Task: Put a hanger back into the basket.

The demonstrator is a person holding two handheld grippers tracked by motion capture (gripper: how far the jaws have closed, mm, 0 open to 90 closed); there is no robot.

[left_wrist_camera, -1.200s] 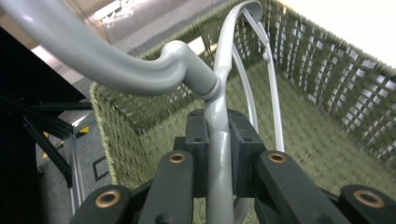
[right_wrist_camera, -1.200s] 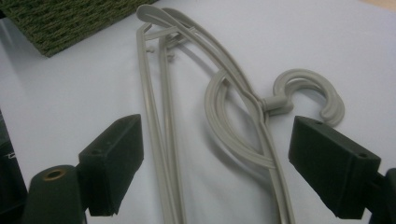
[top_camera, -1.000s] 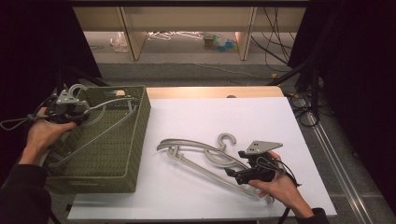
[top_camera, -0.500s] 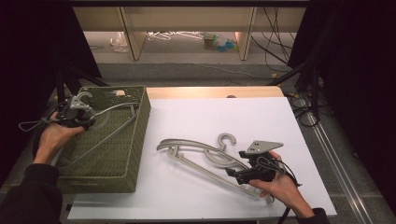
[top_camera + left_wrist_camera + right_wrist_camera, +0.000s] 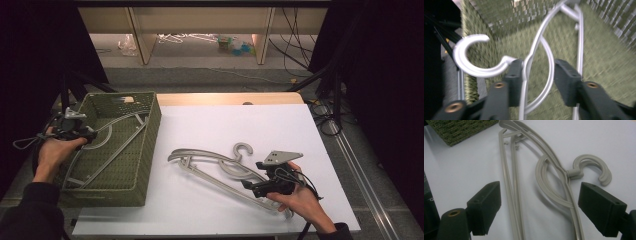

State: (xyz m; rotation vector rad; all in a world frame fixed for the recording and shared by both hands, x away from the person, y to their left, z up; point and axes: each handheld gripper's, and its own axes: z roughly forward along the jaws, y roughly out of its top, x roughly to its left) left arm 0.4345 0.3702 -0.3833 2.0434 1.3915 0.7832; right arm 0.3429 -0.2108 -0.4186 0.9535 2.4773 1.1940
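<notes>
In the high view, the left gripper [image 5: 75, 131] is hovering at the left rim of the green woven basket [image 5: 145, 145], which is sitting along the left edge of the white worktop [image 5: 210, 210]. A grey hanger [image 5: 117, 137] is lying slantwise inside the basket, its hook end toward the gripper. The right gripper [image 5: 252, 186] is resting near the front right corner of the worktop, over the lower end of a stack of grey hangers [image 5: 215, 162] lying flat on the sheet.

In the left gripper view, the 2 jaws are standing apart, having just been opening. The hanger's neck [image 5: 527, 67] is running up between them, close against the left jaw and clear of the right one, and the hook [image 5: 471, 62] is curling out past the left jaw.

In the right gripper view, the 2 jaws are spread wide, and the stacked hangers [image 5: 541, 170] are lying between them on the worktop, untouched by either pad, with the hook [image 5: 594, 167] just above the right jaw.
</notes>
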